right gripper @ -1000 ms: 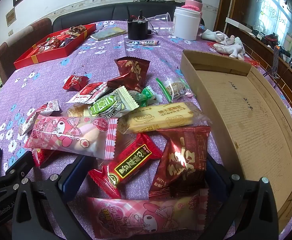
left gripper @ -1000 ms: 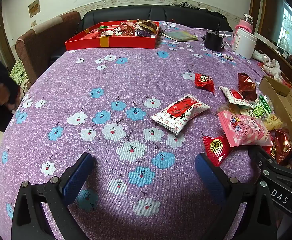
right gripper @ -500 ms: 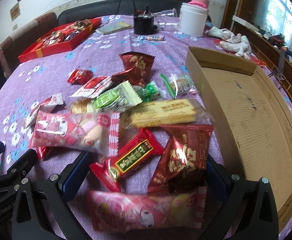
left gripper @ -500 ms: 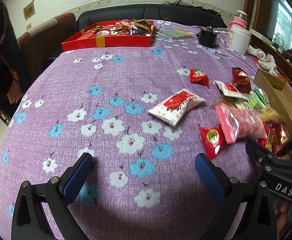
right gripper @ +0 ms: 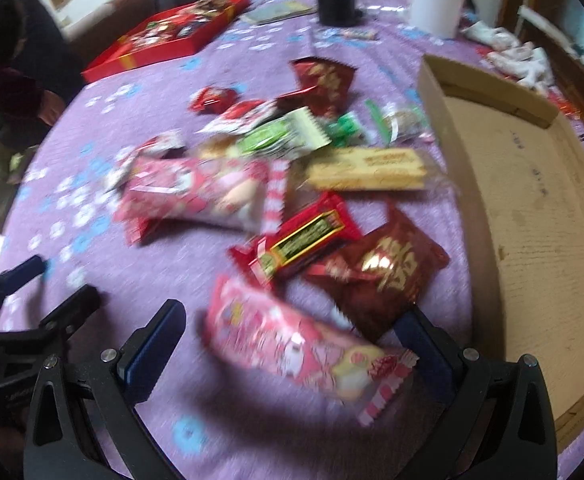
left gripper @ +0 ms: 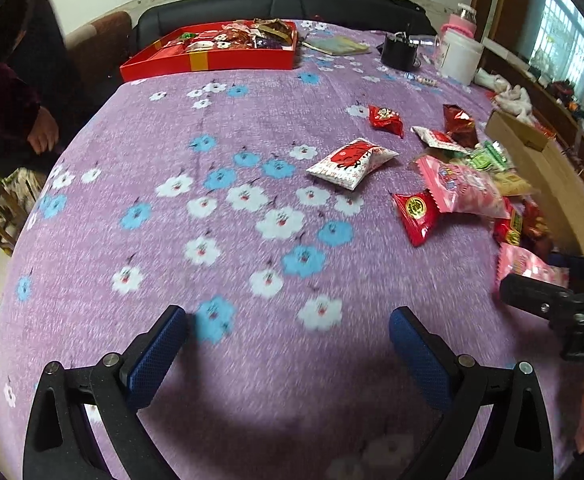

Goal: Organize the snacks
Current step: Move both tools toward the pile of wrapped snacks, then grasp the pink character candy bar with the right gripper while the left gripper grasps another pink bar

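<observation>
Several snack packets lie in a heap on the purple flowered tablecloth [left gripper: 220, 132]. Nearest my right gripper [right gripper: 292, 344] is a pink cartoon-print packet [right gripper: 292, 344], lying between its open blue fingers; a dark red foil packet [right gripper: 383, 272] and a red bar with a green label [right gripper: 303, 240] sit just beyond. A second pink packet [right gripper: 204, 192] and a yellow wafer packet [right gripper: 367, 170] lie further out. An open cardboard tray [right gripper: 531, 208] stands to the right. My left gripper [left gripper: 288, 344] hovers open over bare cloth, left of a white-and-red packet [left gripper: 351, 162].
A red box [left gripper: 212, 60] holding several sweets sits at the far side, near a black cup [left gripper: 399, 54] and a white jar [left gripper: 459, 60]. A person's hand and dark sleeve [left gripper: 32, 128] are at the left table edge. The right gripper's body [left gripper: 563, 308] shows at the right.
Both grippers have pulled back and risen from the heap. The near pink packet now lies fully ahead of the right fingers. Both views are blurred by motion.
</observation>
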